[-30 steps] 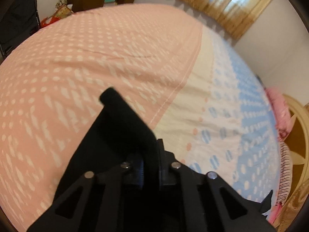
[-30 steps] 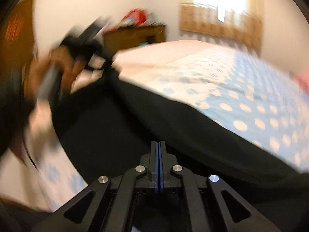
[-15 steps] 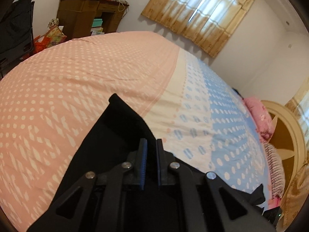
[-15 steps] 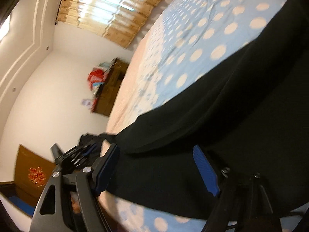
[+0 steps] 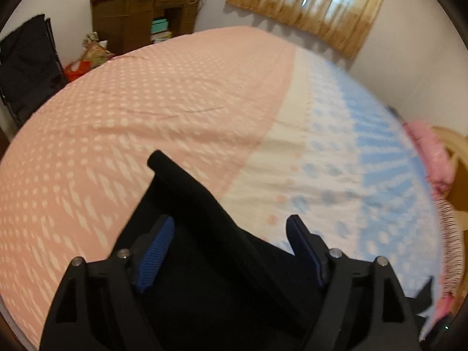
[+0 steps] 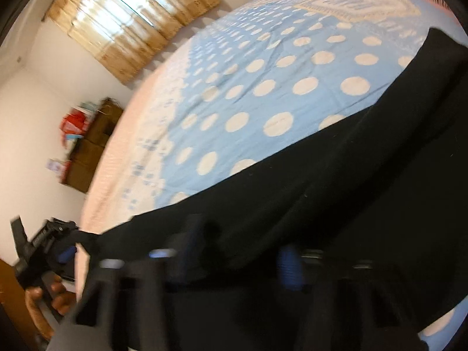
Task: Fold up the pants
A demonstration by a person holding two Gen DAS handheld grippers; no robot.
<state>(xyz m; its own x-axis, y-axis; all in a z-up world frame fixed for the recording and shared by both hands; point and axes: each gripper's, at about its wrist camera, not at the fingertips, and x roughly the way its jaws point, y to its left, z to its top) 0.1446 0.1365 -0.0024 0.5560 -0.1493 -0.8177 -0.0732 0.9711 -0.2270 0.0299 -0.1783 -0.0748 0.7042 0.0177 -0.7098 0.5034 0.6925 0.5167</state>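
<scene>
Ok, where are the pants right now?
The pants lie flat on the bed, along its near edge in the right wrist view. One folded end sits on the pink half, between the opening left gripper's fingers.

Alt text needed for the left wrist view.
The left gripper hangs over black pants on a bed, its jaws opening, a fold of cloth between them, untouched. Beyond are a wooden cabinet and a curtained window.

Black pants (image 6: 336, 181) lie spread on the pink-and-blue dotted bed (image 5: 175, 93).
</scene>
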